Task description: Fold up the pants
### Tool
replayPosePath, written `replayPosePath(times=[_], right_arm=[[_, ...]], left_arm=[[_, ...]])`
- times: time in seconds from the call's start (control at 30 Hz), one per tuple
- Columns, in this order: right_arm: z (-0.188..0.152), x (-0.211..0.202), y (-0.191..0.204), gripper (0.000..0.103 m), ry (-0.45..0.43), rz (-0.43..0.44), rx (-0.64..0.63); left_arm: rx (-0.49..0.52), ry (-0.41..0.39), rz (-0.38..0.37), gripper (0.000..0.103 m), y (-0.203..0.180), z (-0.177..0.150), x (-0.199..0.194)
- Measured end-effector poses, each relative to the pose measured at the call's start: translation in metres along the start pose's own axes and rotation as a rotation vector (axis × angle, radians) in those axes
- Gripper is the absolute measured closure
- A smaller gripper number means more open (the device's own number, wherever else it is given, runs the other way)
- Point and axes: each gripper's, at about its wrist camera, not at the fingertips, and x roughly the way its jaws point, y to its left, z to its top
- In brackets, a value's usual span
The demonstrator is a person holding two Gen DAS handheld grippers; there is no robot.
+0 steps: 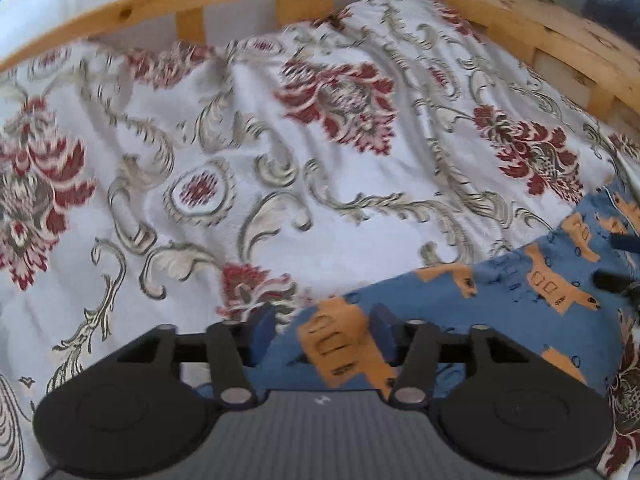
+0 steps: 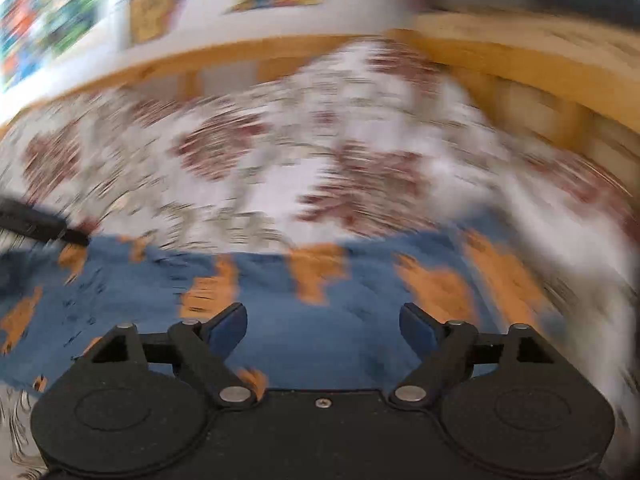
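The pants [image 1: 516, 304] are blue with orange truck prints and lie on the bedspread. In the left wrist view they fill the lower right. My left gripper [image 1: 323, 330] is open, its blue pads on either side of the pants' near left edge, not closed on the cloth. In the blurred right wrist view the pants [image 2: 320, 312] spread across the lower half. My right gripper [image 2: 323, 328] is wide open just above them. The right gripper's tips [image 1: 618, 264] show at the right edge of the left wrist view, and the left gripper's tip [image 2: 44, 226] at the left edge of the right wrist view.
A white bedspread [image 1: 240, 160] with red and grey floral print covers the bed. A wooden bed rail [image 1: 540, 28] curves along the back and right. Colourful posters [image 2: 60, 12] hang on the wall behind.
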Motion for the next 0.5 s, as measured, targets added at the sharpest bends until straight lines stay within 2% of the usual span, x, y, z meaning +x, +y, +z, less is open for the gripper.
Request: replayPosePath(times=[0.07, 0.2, 0.4, 0.47, 0.5], right_arm=[[-0.011, -0.013, -0.019, 0.019, -0.016, -0.04, 0.108], [-0.017, -0.025, -0.046, 0.02, -0.067, -0.066, 0.219], [-0.015, -0.014, -0.059, 0.021, -0.092, -0.084, 0.287], [-0.012, -0.007, -0.061, 0.025, -0.093, -0.082, 0.313], [-0.011, -0.003, -0.062, 0.031, -0.088, -0.087, 0.328]], left_arm=[[0.02, -0.033, 0.0, 0.027, -0.021, -0.001, -0.008], [0.098, -0.044, -0.092, 0.022, -0.076, 0.011, -0.018], [0.217, 0.034, -0.278, 0.014, -0.174, 0.055, -0.002], [0.25, 0.064, -0.315, 0.008, -0.206, 0.076, 0.009], [0.256, 0.078, -0.327, 0.007, -0.22, 0.083, 0.015]])
